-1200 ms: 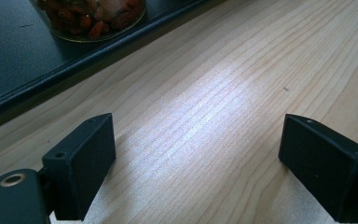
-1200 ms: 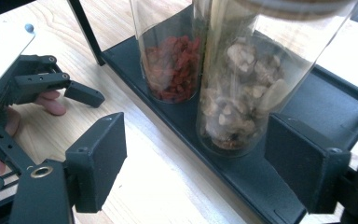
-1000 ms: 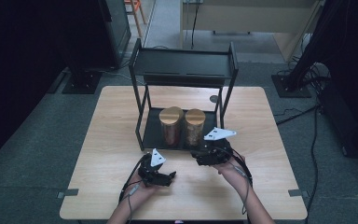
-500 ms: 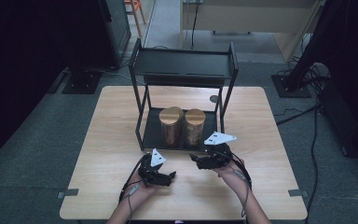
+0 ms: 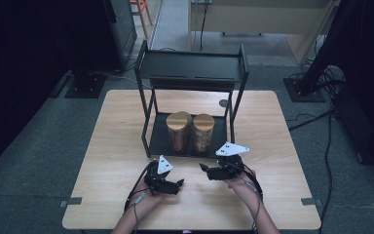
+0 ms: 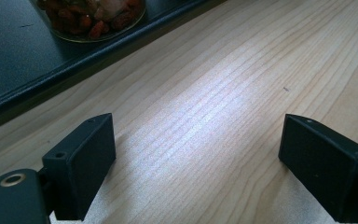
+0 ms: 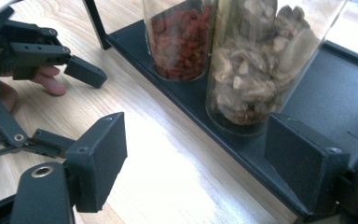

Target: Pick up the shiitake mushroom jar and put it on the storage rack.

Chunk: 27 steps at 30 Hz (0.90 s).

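Your right gripper (image 5: 205, 170) sits lower centre, jaws wide apart, facing the mushroom jar (image 7: 265, 60) on the rack tray (image 5: 158, 141); your left gripper (image 5: 177, 184) is gaping too, over bare desk (image 6: 223, 116).

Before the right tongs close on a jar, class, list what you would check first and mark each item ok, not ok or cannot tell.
1. Right tongs open wide enough for a jar: ok, jaws stand well apart.
2. Right tongs lined up with the mushroom jar: ok, the jar stands just ahead between the jaws.
3. Jaws already around the jar: not ok, they are short of it.
4. Goji jar clear of the grasp: cannot tell, it stands close beside the mushroom jar.
5. Left tongs out of the way: ok, open over bare table.
6. Both lids seated on the jars: ok, seen from the high view.
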Tool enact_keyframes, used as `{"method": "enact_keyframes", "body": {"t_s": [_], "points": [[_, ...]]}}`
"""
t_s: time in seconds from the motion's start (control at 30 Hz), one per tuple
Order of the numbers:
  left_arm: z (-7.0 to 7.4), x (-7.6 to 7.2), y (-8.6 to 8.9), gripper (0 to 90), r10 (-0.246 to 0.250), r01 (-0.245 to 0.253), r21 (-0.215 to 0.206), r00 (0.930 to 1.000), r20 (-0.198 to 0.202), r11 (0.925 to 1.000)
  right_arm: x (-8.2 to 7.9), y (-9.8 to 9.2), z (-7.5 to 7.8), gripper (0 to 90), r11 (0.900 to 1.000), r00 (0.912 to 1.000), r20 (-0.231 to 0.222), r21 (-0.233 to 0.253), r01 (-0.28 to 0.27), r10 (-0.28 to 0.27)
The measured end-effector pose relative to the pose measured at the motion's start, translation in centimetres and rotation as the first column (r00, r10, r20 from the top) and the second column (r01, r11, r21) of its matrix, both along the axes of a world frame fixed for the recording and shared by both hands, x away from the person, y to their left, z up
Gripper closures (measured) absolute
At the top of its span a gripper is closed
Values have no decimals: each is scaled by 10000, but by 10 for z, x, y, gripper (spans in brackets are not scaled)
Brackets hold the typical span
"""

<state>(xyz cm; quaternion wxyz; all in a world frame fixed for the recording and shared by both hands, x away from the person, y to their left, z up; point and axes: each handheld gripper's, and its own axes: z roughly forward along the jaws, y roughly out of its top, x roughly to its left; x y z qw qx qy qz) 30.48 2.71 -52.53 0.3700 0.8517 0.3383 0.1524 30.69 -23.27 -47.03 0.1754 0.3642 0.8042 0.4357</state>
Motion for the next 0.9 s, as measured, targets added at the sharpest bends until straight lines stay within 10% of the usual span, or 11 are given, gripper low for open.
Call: {"method": "enact_keyframes", "body": {"t_s": [0.9], "points": [[0, 0, 0, 112, -22, 22, 36, 10000, 0, 10000, -2, -11, -35, 224, 9994, 9992, -261, 184, 296, -291]]}}
